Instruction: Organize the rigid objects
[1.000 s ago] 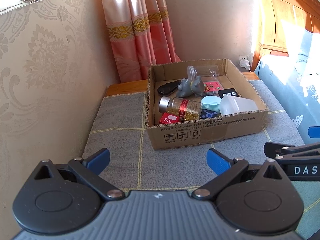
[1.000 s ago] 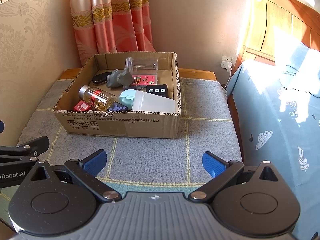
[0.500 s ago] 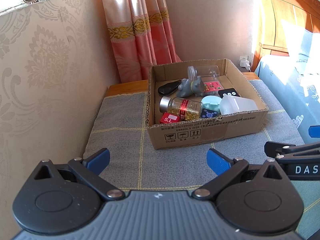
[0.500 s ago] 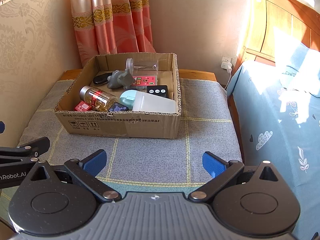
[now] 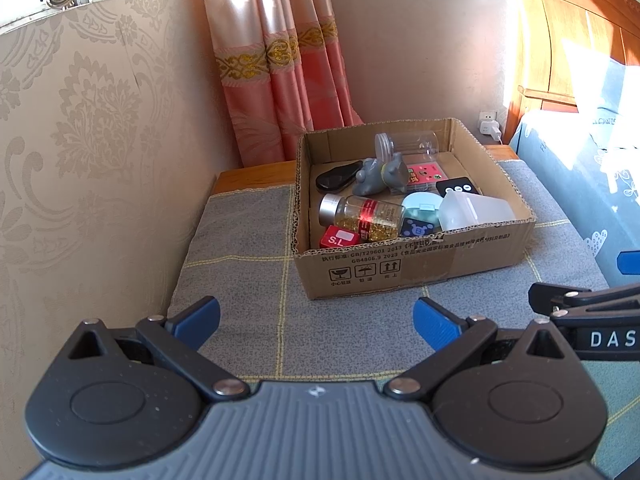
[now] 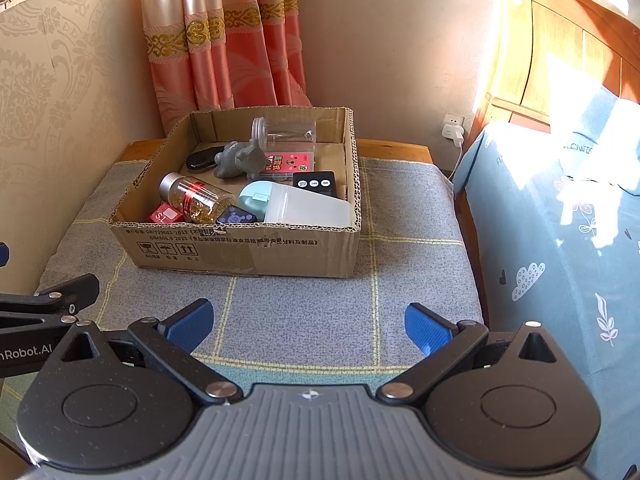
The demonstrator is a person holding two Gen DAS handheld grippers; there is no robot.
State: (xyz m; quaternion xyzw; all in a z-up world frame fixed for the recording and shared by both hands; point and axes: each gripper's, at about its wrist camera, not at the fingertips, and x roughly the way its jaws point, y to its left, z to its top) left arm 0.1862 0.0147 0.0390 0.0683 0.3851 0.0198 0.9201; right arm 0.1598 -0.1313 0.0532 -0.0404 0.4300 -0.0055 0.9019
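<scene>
A cardboard box (image 5: 408, 268) (image 6: 248, 254) stands on a grey checked cloth. Inside lie a gold-filled glass bottle (image 5: 366, 216) (image 6: 196, 198), a grey toy animal (image 5: 378, 178) (image 6: 236, 160), a clear jar (image 5: 408, 144) (image 6: 286, 134), a white bottle with a teal cap (image 5: 468, 212) (image 6: 296, 208), a red S.L cube (image 5: 338, 238), a black remote (image 6: 314, 182) and a pink card (image 6: 286, 164). My left gripper (image 5: 316, 320) and right gripper (image 6: 306, 326) are both open and empty, in front of the box.
The wallpapered wall (image 5: 80, 160) is close on the left. A pink curtain (image 6: 224, 40) hangs behind the box. A bed with a blue sheet (image 6: 560, 220) and a wooden headboard (image 6: 560, 48) is on the right. A wall plug (image 6: 454, 130) sits by the bed.
</scene>
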